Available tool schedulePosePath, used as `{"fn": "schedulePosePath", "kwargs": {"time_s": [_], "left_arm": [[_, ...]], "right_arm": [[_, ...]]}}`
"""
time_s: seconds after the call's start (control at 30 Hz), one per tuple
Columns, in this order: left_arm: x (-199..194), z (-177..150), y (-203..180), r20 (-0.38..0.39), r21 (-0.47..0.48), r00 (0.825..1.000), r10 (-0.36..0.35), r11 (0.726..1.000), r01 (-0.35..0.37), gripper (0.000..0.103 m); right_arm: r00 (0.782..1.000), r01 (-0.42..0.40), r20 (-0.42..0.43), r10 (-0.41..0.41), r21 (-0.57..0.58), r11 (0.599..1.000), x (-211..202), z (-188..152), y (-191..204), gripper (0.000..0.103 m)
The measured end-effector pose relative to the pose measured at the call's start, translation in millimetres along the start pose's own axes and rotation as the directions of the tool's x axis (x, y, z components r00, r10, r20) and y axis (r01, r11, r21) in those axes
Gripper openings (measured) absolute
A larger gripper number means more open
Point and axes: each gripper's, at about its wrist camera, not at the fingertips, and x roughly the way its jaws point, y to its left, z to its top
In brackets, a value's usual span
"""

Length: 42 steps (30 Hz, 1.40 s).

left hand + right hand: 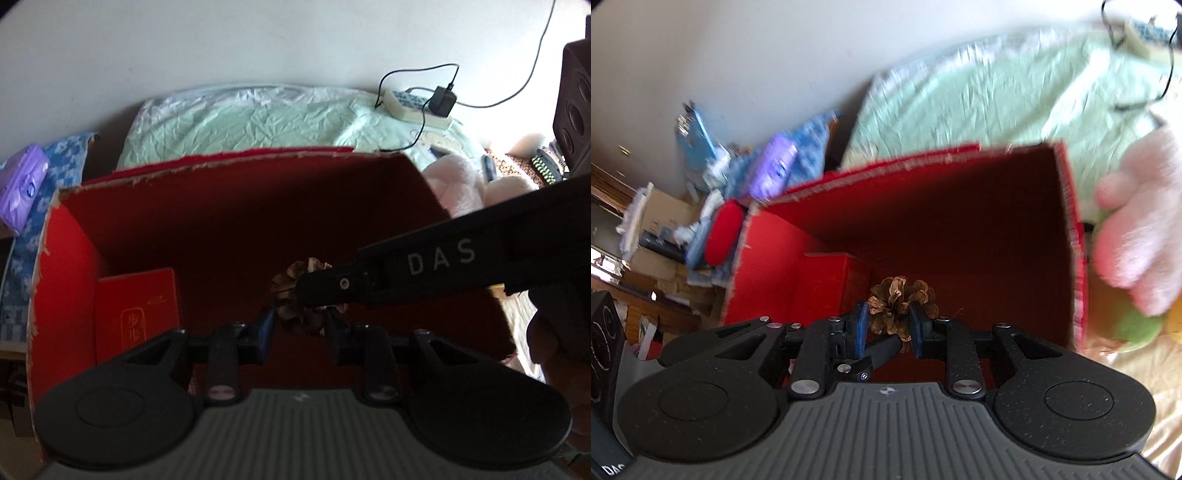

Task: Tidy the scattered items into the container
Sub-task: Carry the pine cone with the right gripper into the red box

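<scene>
A purple pack [23,190] lay at the far left on blue patterned cloth [64,162], outside the red box [66,266]. Inside the box, against its left wall, stood a smaller red carton [138,306] with a gold mark.

The left gripper [300,326] hung over the open box. Its fingers stood on either side of a pine cone [295,299], close to it; whether they pressed it could not be told, since the other tool crossed in front.

The right gripper [888,325] reached in from the right, its black body marked "DAS" in the left view. In its own view the two blue pads [861,325] pinched the cone [899,301] between them, above the dark red box floor [979,295]. A thin black finger of the other tool lay just under the cone.

Behind the box spread a pale green sheet [240,122], with a power strip [413,105] and black charger [443,101] toward the right. A pink plush [1141,225] sat just beside the box's right wall.
</scene>
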Motion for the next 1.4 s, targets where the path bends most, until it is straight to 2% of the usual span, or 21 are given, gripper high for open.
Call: {"fn": "schedulePosePath", "kwargs": {"time_s": [0.17, 0.23, 0.4, 0.43, 0.5, 0.63, 0.77, 0.9, 1.0, 1.13, 1.33, 1.4], "left_arm": [[19, 1, 19, -0.102, -0.054, 0.994, 0.034, 0.998, -0.039, 0.034], [24, 1, 24, -0.136, -0.066, 0.990, 0.045, 0.996, -0.054, 0.038], [32, 2, 31, -0.202, -0.083, 0.978, 0.050, 0.994, -0.067, 0.040], [33, 3, 31, -0.207, -0.079, 0.976, 0.065, 0.993, -0.083, 0.045], [33, 4, 32, -0.210, -0.070, 0.973, 0.099, 0.991, -0.116, 0.052], [35, 4, 37, -0.217, -0.092, 0.973, 0.082, 0.990, -0.104, 0.056], [36, 2, 43, -0.216, -0.115, 0.975, 0.062, 0.989, -0.088, 0.057], [38, 1, 49, -0.217, -0.141, 0.975, 0.048, 0.987, -0.080, 0.055], [37, -1, 51, -0.211, -0.141, 0.976, 0.044, 0.987, -0.075, 0.055], [36, -2, 52, -0.198, -0.136, 0.979, 0.044, 0.988, -0.072, 0.056], [34, -3, 55, -0.196, -0.133, 0.980, 0.041, 0.989, -0.068, 0.057], [35, -9, 61, -0.193, -0.131, 0.980, 0.041, 0.989, -0.067, 0.057]], "right_arm": [[0.995, 0.002, -0.100, 0.006, 0.078, 0.997, 28, 4, -3, 0.026], [0.993, 0.021, -0.119, -0.010, 0.093, 0.995, 35, 6, -2, 0.026], [0.983, 0.071, -0.179, -0.049, 0.123, 0.990, 52, 8, -4, 0.027], [0.981, 0.074, -0.189, -0.049, 0.128, 0.989, 55, 8, -4, 0.030], [0.980, 0.069, -0.196, -0.042, 0.136, 0.988, 57, 9, -4, 0.030], [0.977, 0.062, -0.208, -0.034, 0.128, 0.990, 59, 8, 0, 0.031], [0.976, 0.031, -0.220, -0.001, 0.132, 0.991, 63, 0, 1, 0.033], [0.980, 0.023, -0.198, -0.005, 0.087, 0.996, 60, -6, 5, 0.033], [0.982, 0.012, -0.191, 0.007, 0.097, 0.995, 58, -6, 2, 0.033], [0.980, -0.045, -0.188, 0.068, 0.124, 0.991, 52, -11, -6, 0.034], [0.958, -0.150, -0.219, 0.186, 0.170, 0.974, 54, -11, -20, 0.034], [0.955, -0.160, -0.222, 0.196, 0.167, 0.973, 52, -13, -23, 0.034]]}}
